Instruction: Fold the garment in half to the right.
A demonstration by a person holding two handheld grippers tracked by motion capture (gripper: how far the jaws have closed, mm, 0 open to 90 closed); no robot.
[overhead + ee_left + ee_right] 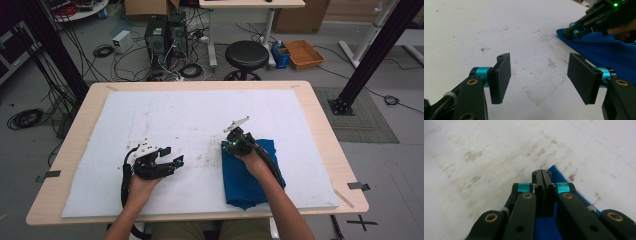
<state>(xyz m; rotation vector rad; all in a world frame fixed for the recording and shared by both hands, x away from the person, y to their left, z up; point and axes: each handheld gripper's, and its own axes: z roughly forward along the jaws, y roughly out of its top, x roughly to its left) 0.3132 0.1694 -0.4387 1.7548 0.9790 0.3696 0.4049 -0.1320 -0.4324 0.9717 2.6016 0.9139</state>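
Note:
A folded blue cloth [250, 185] lies on the right part of the white mat [200, 110]. My right gripper [229, 144] hovers low over the cloth's far left corner, with a hand resting above the cloth. In the right gripper view its jaws [541, 173] are pressed flat together, with blue cloth [545, 228] under them and none seen between the pads. My left gripper [171, 155] sits on the mat to the left, its pads [502, 75] wide apart with bare mat between them. The left gripper view shows the cloth [604, 50] and the right gripper [570, 31] at its upper right.
The wooden table [320, 115] carries the stained white mat. Behind the table stand a black stool [246, 56], computer towers [165, 35] with cables on the floor, and an orange tray [304, 53]. Black frame posts rise at both sides.

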